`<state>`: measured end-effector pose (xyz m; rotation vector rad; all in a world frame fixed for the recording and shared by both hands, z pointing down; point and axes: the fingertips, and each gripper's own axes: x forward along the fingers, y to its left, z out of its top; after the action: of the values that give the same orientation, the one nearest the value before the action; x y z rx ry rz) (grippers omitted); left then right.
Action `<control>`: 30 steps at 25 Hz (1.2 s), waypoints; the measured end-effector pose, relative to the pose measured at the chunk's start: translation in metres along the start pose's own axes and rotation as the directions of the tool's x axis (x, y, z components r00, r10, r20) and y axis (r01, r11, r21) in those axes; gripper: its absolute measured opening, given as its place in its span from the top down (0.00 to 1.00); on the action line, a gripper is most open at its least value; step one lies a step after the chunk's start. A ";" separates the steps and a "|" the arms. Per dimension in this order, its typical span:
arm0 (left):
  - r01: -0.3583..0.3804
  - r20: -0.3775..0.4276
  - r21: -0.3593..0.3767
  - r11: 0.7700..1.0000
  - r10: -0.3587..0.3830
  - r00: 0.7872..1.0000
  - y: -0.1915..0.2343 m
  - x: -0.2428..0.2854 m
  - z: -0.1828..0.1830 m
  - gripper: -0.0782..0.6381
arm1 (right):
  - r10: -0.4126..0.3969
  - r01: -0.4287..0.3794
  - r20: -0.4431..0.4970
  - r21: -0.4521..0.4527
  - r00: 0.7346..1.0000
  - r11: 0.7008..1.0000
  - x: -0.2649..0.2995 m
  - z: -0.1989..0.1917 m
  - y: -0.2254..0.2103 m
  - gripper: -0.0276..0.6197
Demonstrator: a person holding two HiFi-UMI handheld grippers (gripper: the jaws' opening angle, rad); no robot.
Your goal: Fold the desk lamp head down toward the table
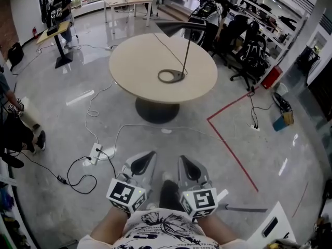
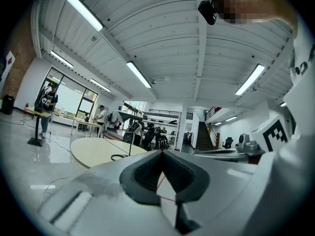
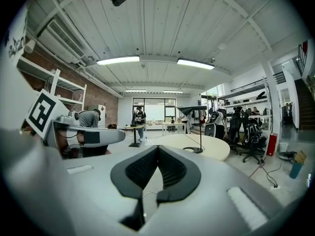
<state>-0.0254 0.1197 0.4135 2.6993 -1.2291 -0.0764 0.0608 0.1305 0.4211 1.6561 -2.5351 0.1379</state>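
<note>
The desk lamp (image 1: 182, 56) stands on the round beige table (image 1: 140, 61), far ahead of me. It has a ring base (image 1: 171, 76), a thin upright pole and a dark flat head (image 1: 179, 27) held high and roughly level. The lamp (image 3: 199, 127) also shows small in the right gripper view, and its base (image 2: 118, 157) shows in the left gripper view. My left gripper (image 1: 149, 154) and right gripper (image 1: 183, 160) hang side by side close to my body, well short of the table. Both are shut with nothing between the jaws.
Cables and a power strip (image 1: 96, 151) lie on the glossy floor to my left. A red tape line (image 1: 233, 154) runs at the right. Office chairs (image 1: 249, 56) crowd behind the table. People stand at the left edge (image 1: 15, 131) and at a standing desk (image 1: 56, 31).
</note>
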 end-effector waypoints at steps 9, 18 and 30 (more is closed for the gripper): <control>-0.029 -0.018 0.042 0.999 0.030 0.999 0.038 0.071 0.006 0.88 | 0.037 -0.037 0.010 0.048 0.999 0.998 0.069 0.007 -0.050 0.94; -0.092 -0.007 0.044 0.995 0.092 0.996 0.085 0.169 0.022 0.88 | 0.098 -0.098 0.008 0.051 0.995 0.994 0.158 0.021 -0.126 0.94; -0.110 -0.001 0.042 0.993 0.110 0.994 0.138 0.241 0.040 0.88 | 0.152 -0.152 -0.005 -0.010 0.988 0.988 0.253 0.043 -0.162 0.94</control>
<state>0.0254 -0.1559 0.4050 2.6595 -1.3904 -0.0323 0.1068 -0.1696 0.4167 1.4556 -2.6530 0.1413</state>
